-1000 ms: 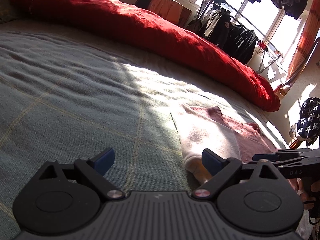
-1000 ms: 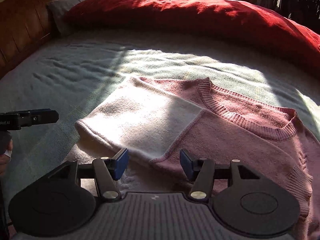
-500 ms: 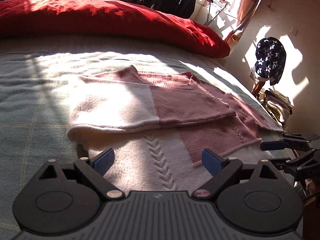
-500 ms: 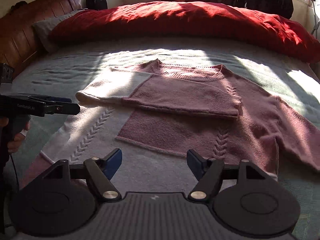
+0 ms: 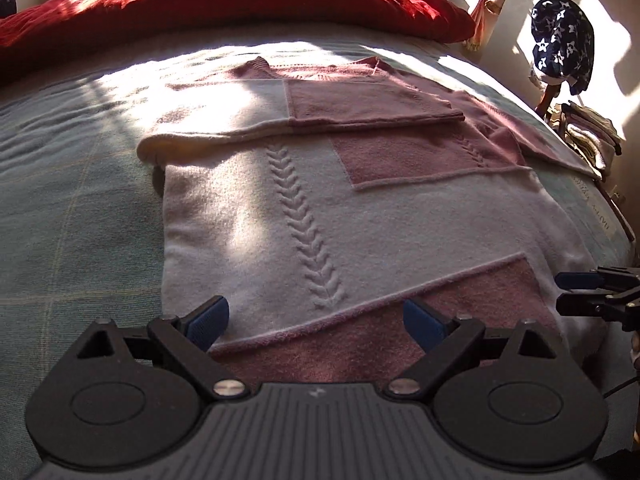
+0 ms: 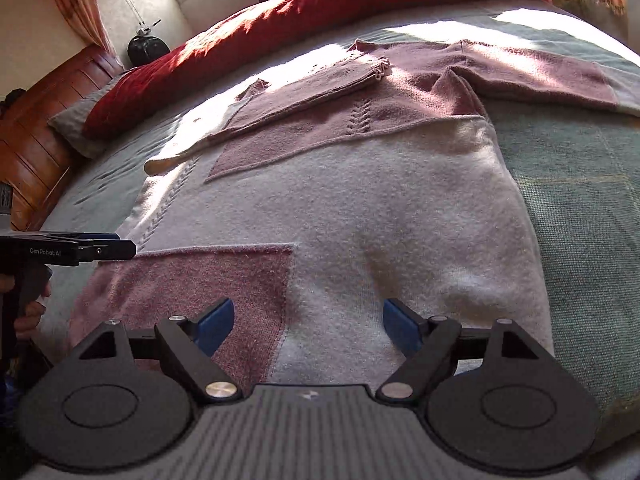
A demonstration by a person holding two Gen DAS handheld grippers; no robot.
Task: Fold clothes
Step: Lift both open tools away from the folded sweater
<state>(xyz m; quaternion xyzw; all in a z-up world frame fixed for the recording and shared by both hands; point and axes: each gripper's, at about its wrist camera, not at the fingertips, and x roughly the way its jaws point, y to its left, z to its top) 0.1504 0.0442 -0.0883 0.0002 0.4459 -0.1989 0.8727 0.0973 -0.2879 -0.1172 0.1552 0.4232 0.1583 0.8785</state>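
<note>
The sweater point(image 5: 320, 208) lies flat on the bed point(image 5: 80, 208), one sleeve already folded across its chest, the other still spread to the right. Both grippers hover over its near hem: left gripper point(image 5: 316, 318) wide open and empty, right gripper point(image 6: 308, 326) empty, its jaws just opened wide. Next is likely pinching the hem corners and folding upward.

Pink-and-cream knit sweater point(image 5: 304, 216) lies flat on my bed, hem end nearest me, neckline far. One sleeve is folded across its chest, the other stretches out sideways. Cable-stitch line runs down the cream panel; pink patches at hem and chest.
</note>
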